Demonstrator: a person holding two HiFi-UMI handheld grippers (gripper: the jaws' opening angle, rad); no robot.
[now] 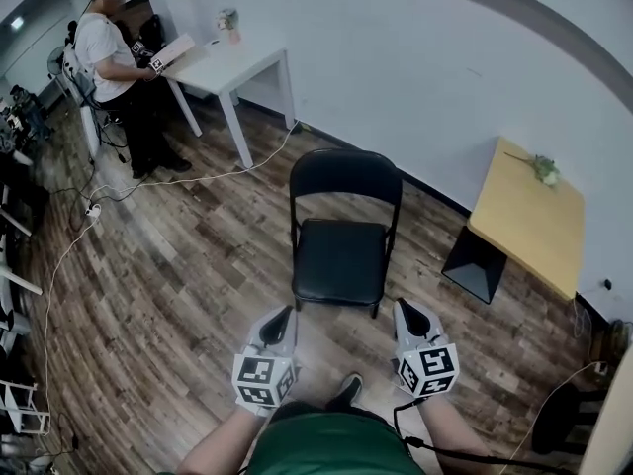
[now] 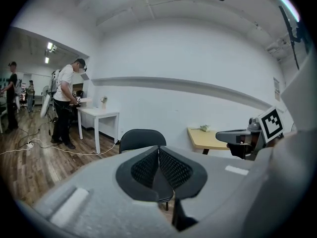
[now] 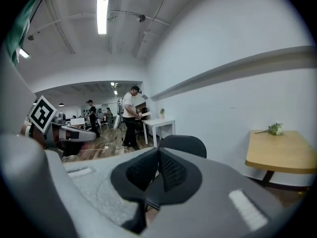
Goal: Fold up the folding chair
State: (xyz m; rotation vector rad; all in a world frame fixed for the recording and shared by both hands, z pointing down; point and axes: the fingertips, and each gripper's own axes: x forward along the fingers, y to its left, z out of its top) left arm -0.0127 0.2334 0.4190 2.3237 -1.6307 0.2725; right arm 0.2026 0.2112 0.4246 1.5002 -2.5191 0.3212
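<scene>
folding chair (image 1: 343, 236) unfolded, upright on wood floor (image 1: 178, 285), near white wall, between white table (image 1: 237, 67) and yellow table (image 1: 529, 216) | left gripper (image 1: 279, 321) jaws pressed together, empty, short of seat | right gripper (image 1: 408, 316) same

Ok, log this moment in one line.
chair: unfolded, upright, untouched | left gripper: jaws shut, empty, in front of chair | right gripper: jaws shut, empty, in front of chair | fold: not started

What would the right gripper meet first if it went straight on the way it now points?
Probably the folding chair, around its seat; depth is unclear. The right gripper is shut.
</scene>
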